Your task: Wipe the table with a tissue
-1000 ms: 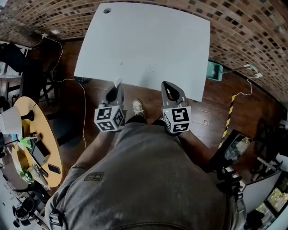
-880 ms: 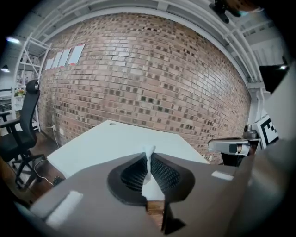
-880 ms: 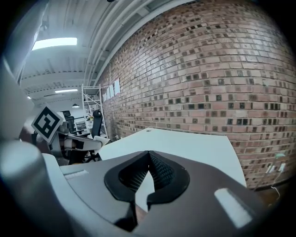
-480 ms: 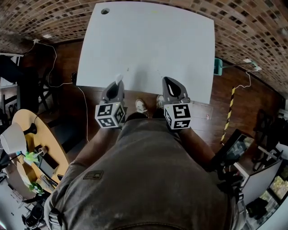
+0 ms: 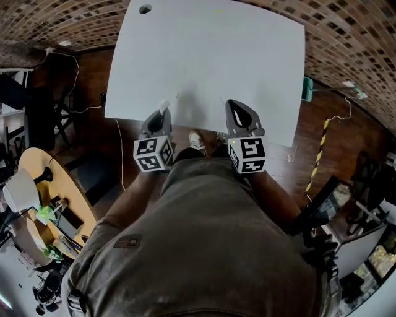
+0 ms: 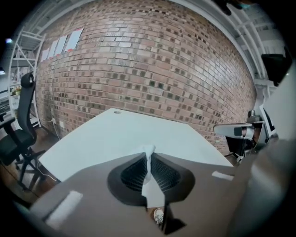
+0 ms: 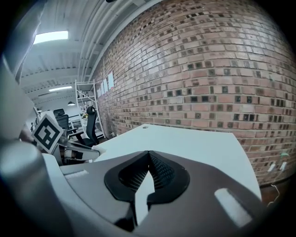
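Note:
A bare white table fills the top of the head view. My left gripper hovers at its near edge, shut on a small white tissue that pokes up past the fingertips. In the left gripper view the tissue runs as a thin strip between the closed jaws of the left gripper, with the table ahead. To its right, my right gripper sits just over the same edge. Its jaws meet in the right gripper view with nothing between them.
A grommet hole marks the table's far left corner. Brick wall stands behind the table. A round wooden side table with a lamp and clutter is at left, an office chair nearby. Cables trail on the floor; a striped post stands at right.
The person has stepped closer to the table. Both grippers have moved forward from in front of the near edge to just over it. The left gripper keeps hold of the tissue.

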{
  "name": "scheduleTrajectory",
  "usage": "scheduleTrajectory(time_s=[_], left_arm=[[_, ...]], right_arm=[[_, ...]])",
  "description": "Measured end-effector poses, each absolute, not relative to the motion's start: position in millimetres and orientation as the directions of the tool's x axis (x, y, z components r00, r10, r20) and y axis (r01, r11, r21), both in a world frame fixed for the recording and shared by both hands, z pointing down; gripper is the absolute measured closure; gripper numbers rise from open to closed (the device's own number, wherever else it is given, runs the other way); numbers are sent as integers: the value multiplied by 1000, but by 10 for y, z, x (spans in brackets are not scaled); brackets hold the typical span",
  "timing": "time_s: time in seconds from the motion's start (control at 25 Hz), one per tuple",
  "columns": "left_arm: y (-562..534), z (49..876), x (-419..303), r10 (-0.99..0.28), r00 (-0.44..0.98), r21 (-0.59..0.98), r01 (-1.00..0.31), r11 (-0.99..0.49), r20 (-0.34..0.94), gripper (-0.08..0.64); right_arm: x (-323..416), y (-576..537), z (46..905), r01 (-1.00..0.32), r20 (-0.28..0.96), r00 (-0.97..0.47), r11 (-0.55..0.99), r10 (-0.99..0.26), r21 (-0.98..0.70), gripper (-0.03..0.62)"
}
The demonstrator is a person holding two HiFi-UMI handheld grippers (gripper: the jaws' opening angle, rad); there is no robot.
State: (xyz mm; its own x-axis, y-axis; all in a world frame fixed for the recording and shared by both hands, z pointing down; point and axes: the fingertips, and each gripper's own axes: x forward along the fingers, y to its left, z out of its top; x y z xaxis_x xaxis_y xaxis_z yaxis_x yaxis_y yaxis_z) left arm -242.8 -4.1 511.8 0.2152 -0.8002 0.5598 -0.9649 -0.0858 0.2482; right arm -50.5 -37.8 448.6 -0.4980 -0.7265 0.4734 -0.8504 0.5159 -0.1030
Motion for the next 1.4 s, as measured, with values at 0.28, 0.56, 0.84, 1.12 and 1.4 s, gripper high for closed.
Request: scheduleTrajectory(time_s=[0.28, 0.56, 0.84, 1.12, 1.4], left_arm=[[-117, 5415, -2402, -755, 206, 231, -970, -74, 622, 537], [-189, 5696, -2369, -709, 190, 211, -976, -59, 679, 537], [-195, 5912, -2441, -666, 157, 179, -983, -35, 729, 537], [-196, 6014, -2434, -628, 150, 155, -987, -46, 764, 537], [-252, 6025, -2407, -617, 149, 144, -988, -57, 773, 537]], right_arm=[[-404, -477, 4652, -856, 507, -488, 503, -710, -119, 578], [-283, -564, 4844, -863, 545, -476, 484, -690, -141, 578], [-232, -611, 4941, -870, 565, -466, 470, -680, -153, 578], [-202, -660, 4955, -874, 567, -460, 459, -683, -156, 578], [-145, -712, 4953, -880, 567, -453, 447, -688, -160, 578]])
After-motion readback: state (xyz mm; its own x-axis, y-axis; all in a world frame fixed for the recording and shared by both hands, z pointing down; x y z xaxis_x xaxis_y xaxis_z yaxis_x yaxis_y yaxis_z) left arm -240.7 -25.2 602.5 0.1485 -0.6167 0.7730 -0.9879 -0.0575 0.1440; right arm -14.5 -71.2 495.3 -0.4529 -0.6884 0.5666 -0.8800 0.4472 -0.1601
